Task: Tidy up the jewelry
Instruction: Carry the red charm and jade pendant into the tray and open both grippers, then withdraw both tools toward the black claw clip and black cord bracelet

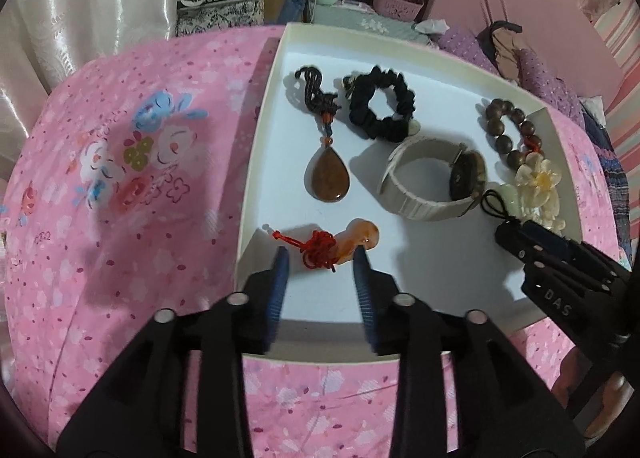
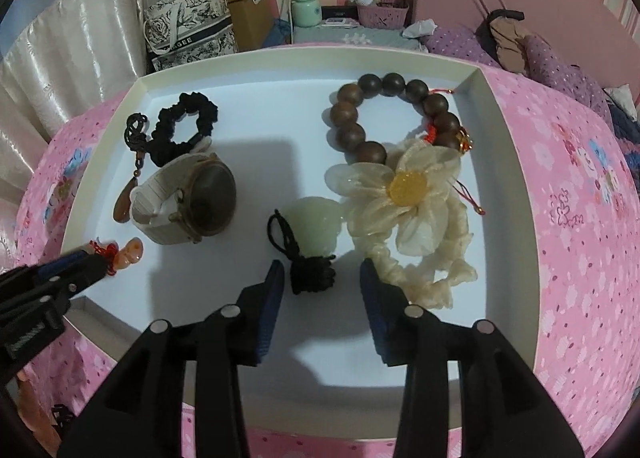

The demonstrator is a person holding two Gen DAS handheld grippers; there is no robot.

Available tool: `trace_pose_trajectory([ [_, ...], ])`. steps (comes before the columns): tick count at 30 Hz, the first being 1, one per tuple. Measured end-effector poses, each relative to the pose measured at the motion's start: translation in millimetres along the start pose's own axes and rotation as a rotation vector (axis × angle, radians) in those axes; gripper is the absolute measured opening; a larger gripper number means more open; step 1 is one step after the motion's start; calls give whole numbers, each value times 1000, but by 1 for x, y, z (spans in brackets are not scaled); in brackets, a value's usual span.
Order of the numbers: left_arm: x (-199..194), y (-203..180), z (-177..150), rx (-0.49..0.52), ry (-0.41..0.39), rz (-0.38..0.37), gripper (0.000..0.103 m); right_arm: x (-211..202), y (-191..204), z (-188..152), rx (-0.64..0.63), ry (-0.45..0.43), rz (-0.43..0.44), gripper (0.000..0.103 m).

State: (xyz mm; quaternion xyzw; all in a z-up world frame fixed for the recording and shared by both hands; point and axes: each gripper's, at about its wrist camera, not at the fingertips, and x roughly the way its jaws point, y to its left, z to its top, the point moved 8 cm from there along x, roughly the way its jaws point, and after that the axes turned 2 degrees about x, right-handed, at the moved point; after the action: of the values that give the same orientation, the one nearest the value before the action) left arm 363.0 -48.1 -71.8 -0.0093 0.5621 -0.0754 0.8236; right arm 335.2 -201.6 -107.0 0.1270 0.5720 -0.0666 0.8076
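Note:
A white tray lies on a pink floral cover. My left gripper stands open over the tray's near left corner. An orange pendant on a red knotted cord lies between its pads, with gaps on both sides of the knot. My right gripper is open too, around the black knot of a pale green pendant that rests on the tray floor. Each gripper shows in the other's view: the right gripper and the left gripper.
Also in the tray: a brown teardrop pendant, a black scrunchie, a watch, a wooden bead bracelet and a cream flower scrunchie. Beyond the pink cover stand a patterned bag and a curtain.

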Motion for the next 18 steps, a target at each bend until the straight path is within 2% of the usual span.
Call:
trace_pose_trajectory([
  [2,-7,-3,0,6,-5,-8,38,-4,-2,0,17,3,23,40],
  [4,-17,-5,-1,12,-21,-13,46,-14,-4,2,31,-11,44,44],
  [5,-23,-5,-1,15,-32,-11,54,-19,-6,3,37,-23,47,47],
  [7,-35,-4,-1,16,-56,-12,60,-35,-10,6,50,-64,53,58],
  [8,-41,-3,-1,18,-67,-14,63,-43,-10,7,51,-81,58,60],
  [11,-60,2,0,18,-100,-14,81,-64,-14,7,53,-121,63,72],
  [13,-71,6,-2,15,-133,-10,87,-78,-18,4,69,-156,52,85],
  [15,-82,11,-5,16,-157,-4,95,-88,-22,1,79,-177,62,86],
  [18,-94,19,-14,17,-177,7,100,-99,-25,-6,96,-184,66,87],
])
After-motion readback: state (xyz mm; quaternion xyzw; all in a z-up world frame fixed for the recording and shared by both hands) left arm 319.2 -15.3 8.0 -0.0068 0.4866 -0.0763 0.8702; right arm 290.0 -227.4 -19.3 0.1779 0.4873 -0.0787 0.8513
